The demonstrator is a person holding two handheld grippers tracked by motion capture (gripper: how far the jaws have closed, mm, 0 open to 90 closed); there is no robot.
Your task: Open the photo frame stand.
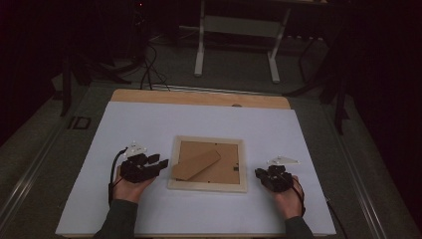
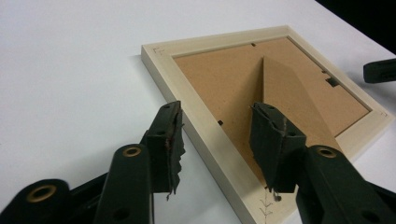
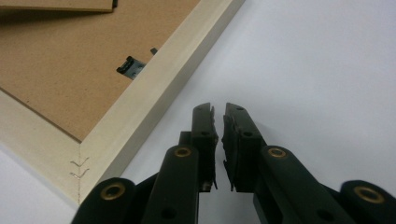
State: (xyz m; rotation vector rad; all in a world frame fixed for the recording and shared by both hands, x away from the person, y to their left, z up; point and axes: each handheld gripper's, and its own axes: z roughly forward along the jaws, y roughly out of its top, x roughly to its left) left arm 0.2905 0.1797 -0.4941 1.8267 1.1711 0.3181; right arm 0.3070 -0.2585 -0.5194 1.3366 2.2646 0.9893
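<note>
one picture frame [image 1: 207, 164] lies face down mid-surface [image 1: 149, 124], its one cardboard stand [image 1: 196, 165] folded out across the backing. left tongs [image 1: 161, 163] stand apart astride the frame's near rail, gripping nothing. right tongs [image 1: 259, 173] sit nearly together, empty, just beside the frame's right edge. backing seems still seated, so i judge opening it remains ahead.

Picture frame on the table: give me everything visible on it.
The picture frame lies face down, flat on the white table, roughly midway between the two claws. Pale wooden border, corner joints stapled; brown fibreboard back held by small metal tabs. A brown easel stand lies diagonally across the back, its free end raised a little. The left claw, jaws apart, straddles the near border with no clear contact; the right claw sits beside it, apart.
</note>
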